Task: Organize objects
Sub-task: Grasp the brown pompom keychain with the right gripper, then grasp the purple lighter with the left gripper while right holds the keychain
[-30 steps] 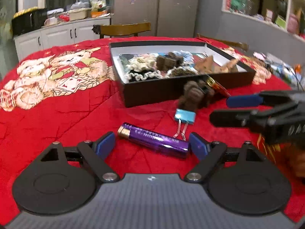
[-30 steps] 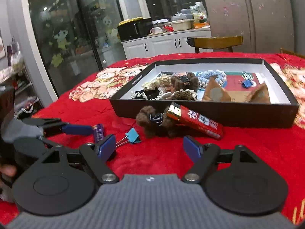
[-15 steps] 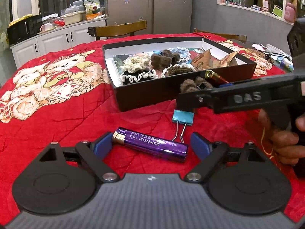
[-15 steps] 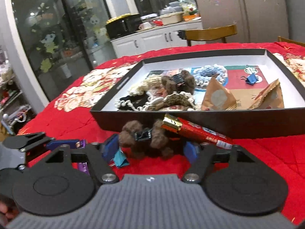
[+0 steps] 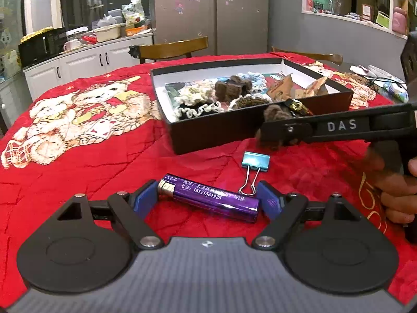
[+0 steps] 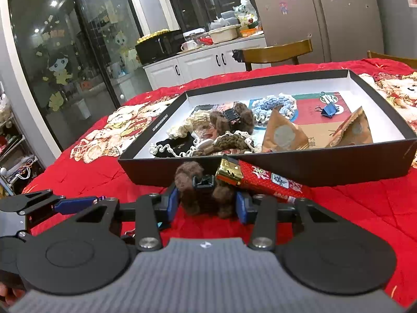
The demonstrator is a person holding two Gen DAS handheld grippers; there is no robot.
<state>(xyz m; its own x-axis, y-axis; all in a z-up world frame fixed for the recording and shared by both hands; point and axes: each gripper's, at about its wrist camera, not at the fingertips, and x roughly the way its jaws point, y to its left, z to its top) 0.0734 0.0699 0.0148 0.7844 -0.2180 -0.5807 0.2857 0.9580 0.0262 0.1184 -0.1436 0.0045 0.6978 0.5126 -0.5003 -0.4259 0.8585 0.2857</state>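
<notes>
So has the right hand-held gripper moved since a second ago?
Yes. The right hand-held gripper has moved in toward the black box, and its jaws have just been closing around the brown fuzzy hair clip, which lay well ahead of them before.

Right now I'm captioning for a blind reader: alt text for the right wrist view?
The right gripper has just been closing, its jaws flanking a fuzzy brown hair clip on the red tablecloth. A red lighter lies beside it, before an open black box of knitted items.
</notes>
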